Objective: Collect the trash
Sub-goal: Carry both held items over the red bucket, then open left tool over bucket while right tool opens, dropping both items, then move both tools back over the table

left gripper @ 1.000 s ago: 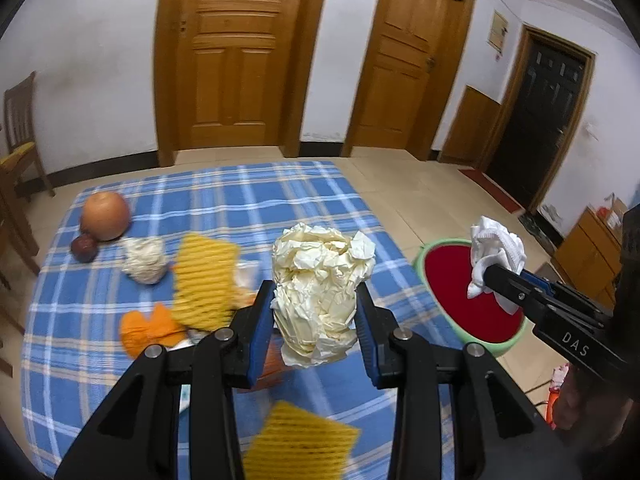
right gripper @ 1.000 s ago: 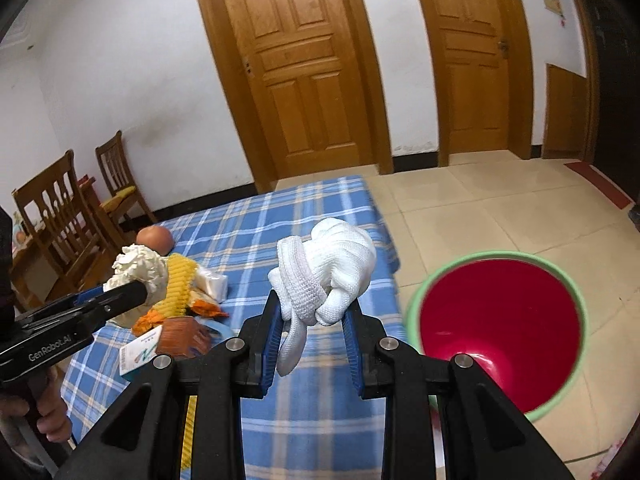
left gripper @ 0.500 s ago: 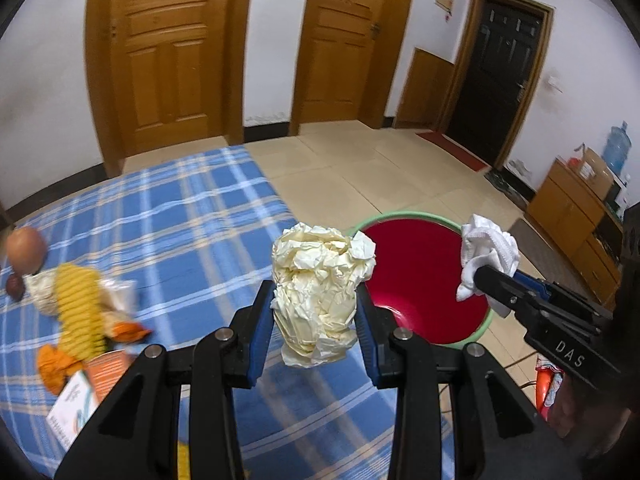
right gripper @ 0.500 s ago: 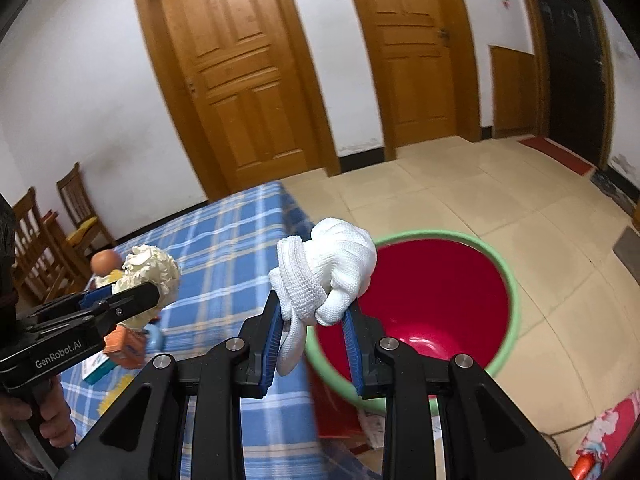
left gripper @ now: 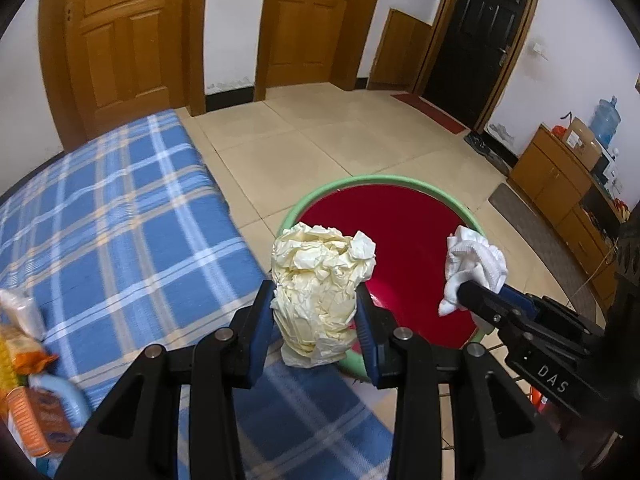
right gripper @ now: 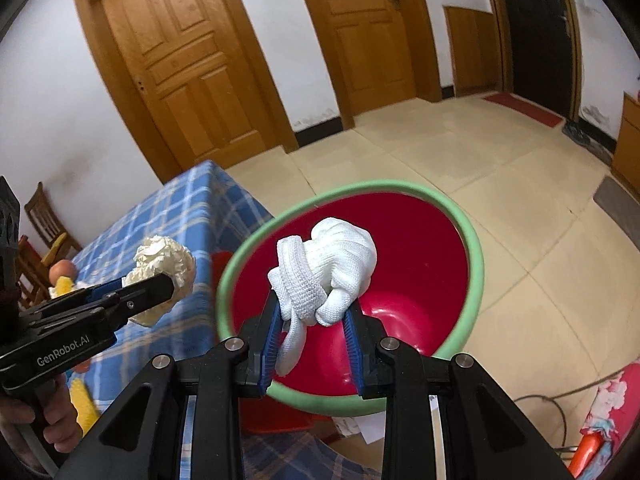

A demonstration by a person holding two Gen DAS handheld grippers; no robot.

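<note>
My left gripper (left gripper: 316, 312) is shut on a crumpled cream paper ball (left gripper: 320, 280) and holds it over the near left rim of the red basin with a green rim (left gripper: 384, 184). My right gripper (right gripper: 312, 312) is shut on a bunched white cloth glove (right gripper: 332, 264) and holds it above the basin's red inside (right gripper: 416, 248). The right gripper and its glove (left gripper: 472, 264) show in the left wrist view. The left gripper with the paper ball (right gripper: 164, 264) shows at the left of the right wrist view.
A table with a blue plaid cloth (left gripper: 112, 216) stands left of the basin. Packets and wrappers (left gripper: 28, 384) lie at its left edge. A round fruit (right gripper: 62, 270) sits far back. Wooden doors, a tiled floor and a low cabinet (left gripper: 560, 176) surround the area.
Both grippers have swung right, away from the table and toward the basin. The glove now hangs over the basin's inside, and the paper ball is at its rim. Both grips are unchanged.
</note>
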